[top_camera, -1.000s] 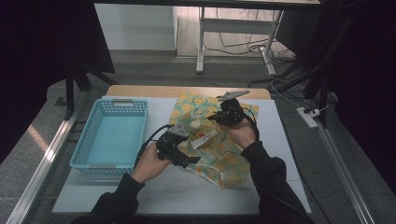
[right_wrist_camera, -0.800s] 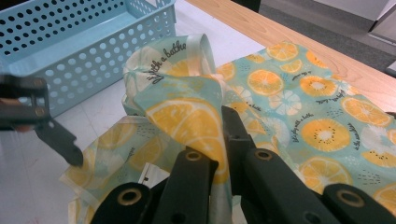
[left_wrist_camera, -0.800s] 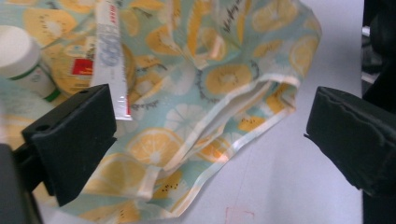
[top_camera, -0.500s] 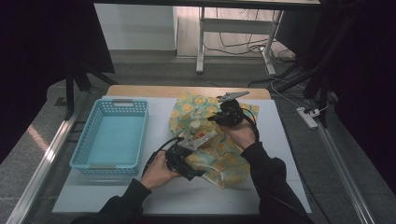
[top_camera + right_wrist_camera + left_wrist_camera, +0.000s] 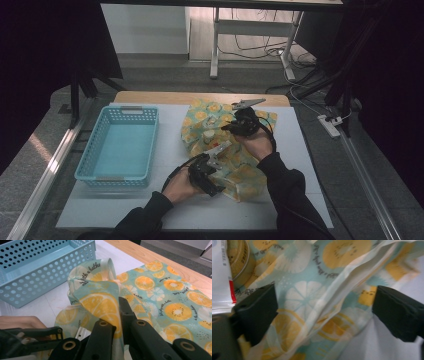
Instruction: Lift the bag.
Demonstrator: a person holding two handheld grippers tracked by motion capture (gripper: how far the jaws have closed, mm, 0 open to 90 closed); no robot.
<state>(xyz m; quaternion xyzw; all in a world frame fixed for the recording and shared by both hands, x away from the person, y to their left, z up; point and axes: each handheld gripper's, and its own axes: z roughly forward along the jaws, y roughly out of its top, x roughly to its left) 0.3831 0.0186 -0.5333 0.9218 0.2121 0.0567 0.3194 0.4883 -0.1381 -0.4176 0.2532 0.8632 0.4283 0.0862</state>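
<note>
The right gripper [image 5: 117, 322] has its black jaws squeezed tight on a fold of the thin blue-green cloth with yellow lemon slices [image 5: 162, 297], holding that bit up off the white table [image 5: 300, 150]. The left gripper [image 5: 324, 312] has its jaws wide apart, though they have just been closing a little, and the near edge of the cloth lies loose between them. Its close-up view shows a round tin [image 5: 237, 260] and a white packet [image 5: 220, 277] on the cloth, while from above I can see the light blue plastic basket with holes [image 5: 120, 145] standing well to the left of the cloth.

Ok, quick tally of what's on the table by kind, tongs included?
Blue perforated basket: 1
Citrus-print cloth: 1
Round tin on the cloth: 1
White packet: 1
Tongs: 2, left tongs open over the cloth, right tongs shut on the cloth
Total: 6
</note>
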